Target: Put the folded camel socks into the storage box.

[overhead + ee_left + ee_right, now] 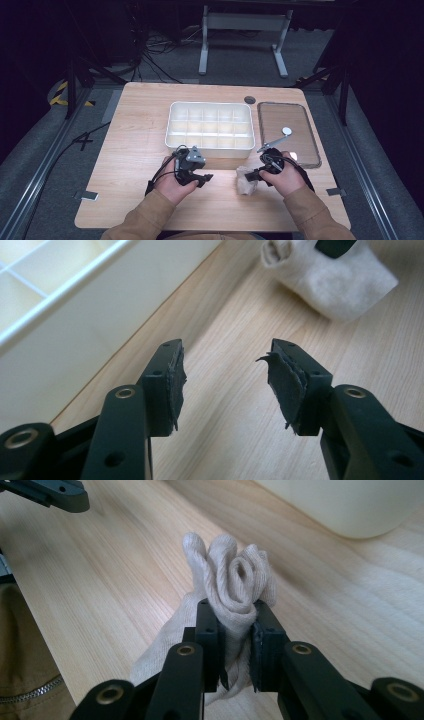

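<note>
My right gripper (pixel 235 645) pinches the rolled beige sock (pixel 227 585) tight for lifting toward the divided bin (pixel 210 127); left gripper (pixel 227 385) open, empty.

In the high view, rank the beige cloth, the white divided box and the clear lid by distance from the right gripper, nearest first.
1. Beige cloth, pinched in the right gripper, front of table.
2. Clear lid, just behind the gripper, on the right.
3. White divided box, behind and to the left.
</note>
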